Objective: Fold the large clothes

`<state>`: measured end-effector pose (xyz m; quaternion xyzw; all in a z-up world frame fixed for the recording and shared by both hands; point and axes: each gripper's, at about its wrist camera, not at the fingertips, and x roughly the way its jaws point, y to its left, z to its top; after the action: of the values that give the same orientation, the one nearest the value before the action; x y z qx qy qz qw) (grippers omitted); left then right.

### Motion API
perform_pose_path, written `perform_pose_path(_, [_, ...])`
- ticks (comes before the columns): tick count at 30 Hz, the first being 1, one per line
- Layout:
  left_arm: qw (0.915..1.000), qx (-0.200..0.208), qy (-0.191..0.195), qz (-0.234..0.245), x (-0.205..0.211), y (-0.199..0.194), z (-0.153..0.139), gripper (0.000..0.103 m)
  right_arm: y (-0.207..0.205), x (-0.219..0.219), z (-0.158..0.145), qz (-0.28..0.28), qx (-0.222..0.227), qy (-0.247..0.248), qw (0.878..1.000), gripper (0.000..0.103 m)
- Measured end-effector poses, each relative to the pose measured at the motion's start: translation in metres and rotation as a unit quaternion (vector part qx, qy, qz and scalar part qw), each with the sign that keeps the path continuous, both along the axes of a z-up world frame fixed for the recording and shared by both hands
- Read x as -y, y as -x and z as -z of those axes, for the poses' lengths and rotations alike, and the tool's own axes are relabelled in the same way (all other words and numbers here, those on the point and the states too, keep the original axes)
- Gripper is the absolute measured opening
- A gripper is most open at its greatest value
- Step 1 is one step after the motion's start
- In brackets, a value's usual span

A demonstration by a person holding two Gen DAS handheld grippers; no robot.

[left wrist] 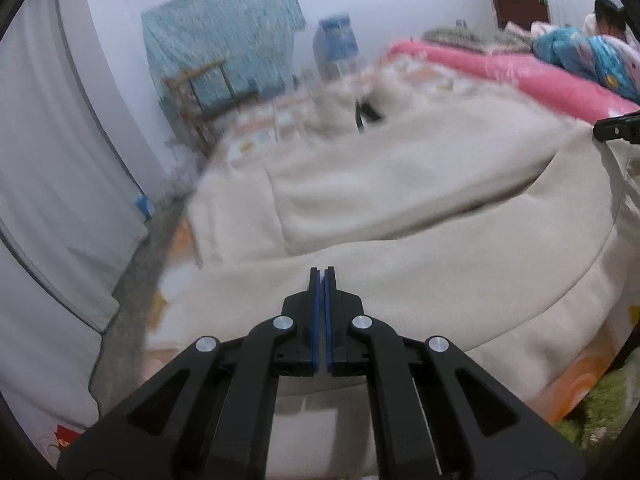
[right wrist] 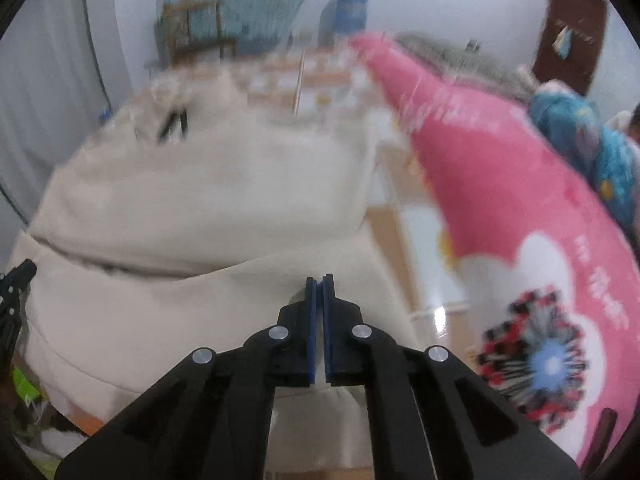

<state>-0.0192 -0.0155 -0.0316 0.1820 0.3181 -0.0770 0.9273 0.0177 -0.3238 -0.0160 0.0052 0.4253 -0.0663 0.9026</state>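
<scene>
Both hand-held grippers, left and right, are closed, seemingly pinching the cream garment's near hem. Lift both evenly, carrying it toward the far collar.

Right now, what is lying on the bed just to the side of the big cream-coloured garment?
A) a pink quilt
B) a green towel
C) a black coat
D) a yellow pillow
A: in the right wrist view a pink quilt with a white cloud shape and a flower print lies beside the cream garment on the bed.
</scene>
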Motion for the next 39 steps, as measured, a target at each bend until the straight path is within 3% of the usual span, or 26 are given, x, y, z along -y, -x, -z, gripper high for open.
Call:
perform_pose_path(4, [1.0000, -0.001, 0.001, -0.006, 0.001, -0.007, 0.001, 0.002, 0.000, 0.004, -0.010, 0.006, 0.029, 0.000, 1.000, 0.002])
perform_pose_path(8, [0.9990, -0.044, -0.014, -0.002, 0.007, -0.018, 0.031, 0.002, -0.023, 0.017, 0.027, 0.023, 0.001, -0.004, 1.000, 0.002])
perform_pose_path(10, [0.9988, -0.029, -0.040, 0.003, 0.012, -0.013, 0.036, 0.002, -0.027, 0.024, 0.039, 0.029, -0.012, -0.021, 0.999, 0.002])
perform_pose_path(14, [0.9987, -0.032, -0.041, -0.003, 0.012, -0.015, 0.036, 0.002, -0.012, 0.025, 0.017, 0.031, 0.009, -0.038, 0.999, 0.002])
perform_pose_path(19, [0.9982, -0.032, -0.051, -0.005, 0.014, -0.015, 0.036, 0.002, 0.007, -0.015, -0.009, -0.069, 0.019, -0.078, 0.994, 0.005])
perform_pose_path(22, [0.9984, -0.035, -0.044, -0.007, 0.013, -0.014, 0.035, 0.002, 0.008, -0.059, 0.004, -0.155, -0.019, -0.112, 0.981, 0.014])
perform_pose_path(25, [0.9984, -0.039, -0.040, -0.008, 0.012, -0.015, 0.034, 0.002, 0.003, -0.099, 0.028, -0.211, -0.073, -0.092, 0.970, 0.018])
perform_pose_path(28, [0.9982, -0.042, -0.043, -0.002, 0.012, -0.015, 0.034, 0.002, -0.001, -0.120, 0.046, -0.225, -0.097, -0.032, 0.969, 0.020])
perform_pose_path(33, [0.9982, -0.048, -0.034, 0.004, 0.009, -0.016, 0.033, 0.002, -0.011, -0.112, 0.038, -0.196, -0.102, -0.044, 0.974, 0.022])
perform_pose_path(37, [0.9984, -0.049, -0.027, 0.004, 0.008, -0.016, 0.033, 0.003, -0.008, -0.116, 0.021, -0.234, -0.072, -0.092, 0.965, 0.023])
perform_pose_path(39, [0.9983, -0.050, -0.029, 0.003, 0.009, -0.016, 0.033, 0.003, -0.008, -0.126, 0.023, -0.252, -0.073, -0.088, 0.961, 0.024])
